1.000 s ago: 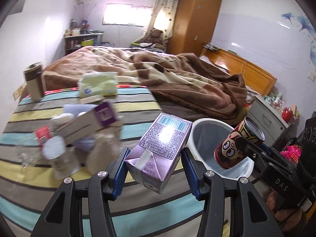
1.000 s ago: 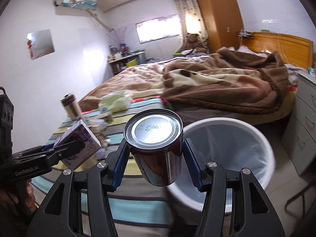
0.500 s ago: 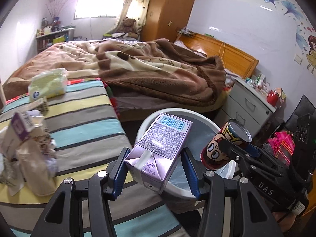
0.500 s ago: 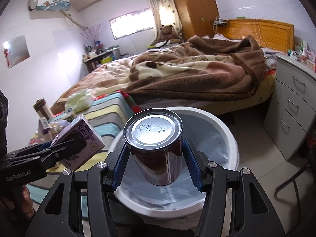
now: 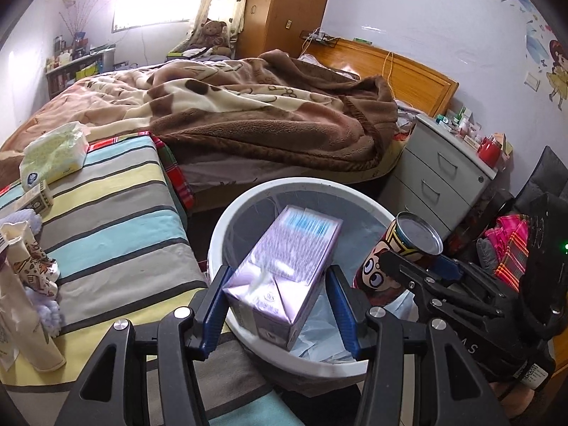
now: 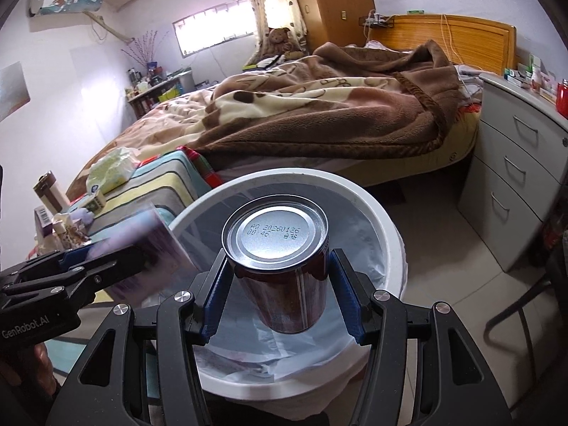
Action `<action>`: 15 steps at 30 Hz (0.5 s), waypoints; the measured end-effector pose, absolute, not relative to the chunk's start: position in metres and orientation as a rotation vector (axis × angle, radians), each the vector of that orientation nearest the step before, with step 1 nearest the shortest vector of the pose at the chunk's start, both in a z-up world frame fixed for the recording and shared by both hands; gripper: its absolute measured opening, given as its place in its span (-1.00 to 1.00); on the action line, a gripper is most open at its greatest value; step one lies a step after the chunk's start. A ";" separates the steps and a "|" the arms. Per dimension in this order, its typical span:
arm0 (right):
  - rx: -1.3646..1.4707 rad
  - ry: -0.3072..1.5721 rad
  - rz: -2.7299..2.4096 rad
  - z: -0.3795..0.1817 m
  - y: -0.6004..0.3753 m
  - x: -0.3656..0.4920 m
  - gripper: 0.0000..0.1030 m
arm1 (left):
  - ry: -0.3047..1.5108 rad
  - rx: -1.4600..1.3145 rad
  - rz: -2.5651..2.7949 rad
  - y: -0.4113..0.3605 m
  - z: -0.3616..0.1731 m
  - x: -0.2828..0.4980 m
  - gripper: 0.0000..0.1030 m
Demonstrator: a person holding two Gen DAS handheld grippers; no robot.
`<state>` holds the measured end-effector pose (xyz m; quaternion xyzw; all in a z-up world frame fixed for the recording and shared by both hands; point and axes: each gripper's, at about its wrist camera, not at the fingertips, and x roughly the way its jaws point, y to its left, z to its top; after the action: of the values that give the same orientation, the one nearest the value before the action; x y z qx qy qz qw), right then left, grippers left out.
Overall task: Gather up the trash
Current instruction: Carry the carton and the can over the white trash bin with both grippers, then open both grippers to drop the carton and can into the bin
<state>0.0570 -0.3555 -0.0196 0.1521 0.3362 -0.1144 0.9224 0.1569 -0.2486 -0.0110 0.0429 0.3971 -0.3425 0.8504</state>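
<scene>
Left gripper (image 5: 277,305) parts around the blurred carton (image 5: 284,277); right gripper (image 6: 280,291) clamps the date-stamped can (image 6: 280,259) over the bin (image 6: 355,191).

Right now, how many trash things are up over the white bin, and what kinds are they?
purple carton: 1
can: 1
Total: 2, both above the white bin

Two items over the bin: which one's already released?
The purple carton: motion-blurred, left gripper pads visibly clear of its sides. The can is sharp, between the right gripper pads above the bin.
</scene>
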 end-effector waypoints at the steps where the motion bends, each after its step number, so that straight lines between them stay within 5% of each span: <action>1: 0.312 0.688 -0.238 -0.020 -0.355 0.056 0.10 | 0.836 0.089 -0.727 -0.249 -0.011 0.157 0.05; 5: 0.314 0.694 -0.246 -0.021 -0.357 0.055 0.11 | 0.831 0.082 -0.731 -0.247 -0.010 0.157 0.20; 9: 0.322 0.679 -0.247 -0.018 -0.355 0.053 0.39 | 0.827 0.073 -0.724 -0.241 -0.007 0.156 0.21; 15: 0.310 0.647 -0.238 -0.007 -0.347 0.051 0.39 | 0.812 0.061 -0.695 -0.226 0.001 0.154 0.25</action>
<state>0.0512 -0.3473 -0.0071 0.1514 0.3158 -0.1161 0.9294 0.1536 -0.2259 0.0009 0.0289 0.3867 -0.3314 0.8601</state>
